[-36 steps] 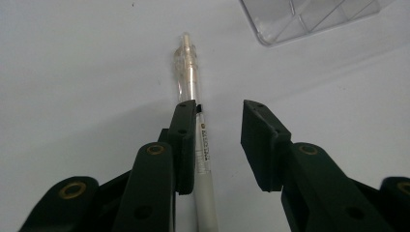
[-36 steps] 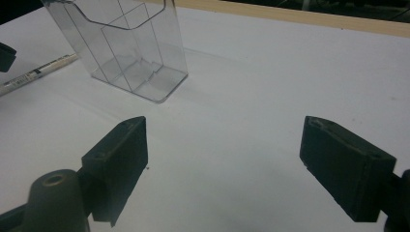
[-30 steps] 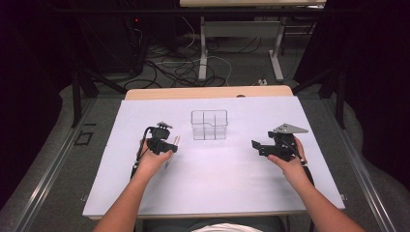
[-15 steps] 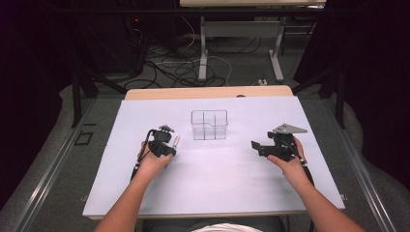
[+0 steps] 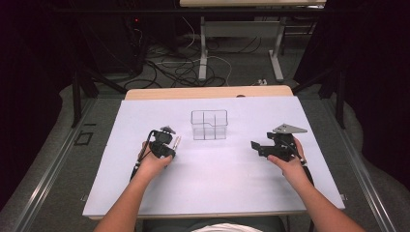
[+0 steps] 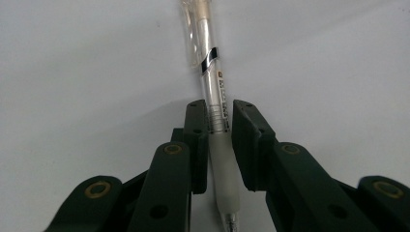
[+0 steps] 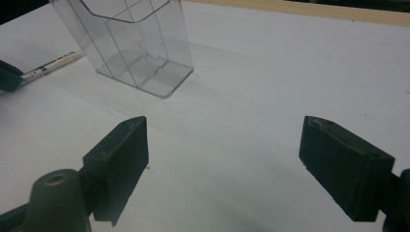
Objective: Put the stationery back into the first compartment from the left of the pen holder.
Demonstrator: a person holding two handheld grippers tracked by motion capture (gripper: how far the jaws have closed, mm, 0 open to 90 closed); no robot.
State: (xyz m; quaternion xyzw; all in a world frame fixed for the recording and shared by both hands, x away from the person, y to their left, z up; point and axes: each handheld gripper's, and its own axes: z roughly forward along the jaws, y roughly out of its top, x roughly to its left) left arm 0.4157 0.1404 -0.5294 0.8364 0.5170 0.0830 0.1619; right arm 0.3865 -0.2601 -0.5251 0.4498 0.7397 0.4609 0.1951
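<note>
A clear-barrelled pen (image 6: pixel 215 92) with a white grip lies on the white table sheet (image 5: pixel 217 174), left of a clear plastic divided box (image 5: pixel 209 124). My left gripper (image 6: pixel 220 108) points down at the pen, and both black pads press its barrel just above the grip. From above, the left gripper (image 5: pixel 167 141) sits beside the pen's free end (image 5: pixel 177 141). My right gripper (image 7: pixel 225 145) is open with nothing between its pads, held low over the sheet to the right of the box (image 7: pixel 130 43). It appears in the high view as the right gripper (image 5: pixel 256 145).
The table's wooden far edge (image 5: pixel 208 92) runs behind the sheet. Beyond it, the floor holds cables and table legs (image 5: pixel 203 48). The pen's far end (image 7: pixel 51 63) and the tip of the left gripper (image 7: pixel 7 75) lie left of the box.
The left gripper has settled a little lower over the pen and its jaws have come together on the barrel. The right gripper has kept still.
</note>
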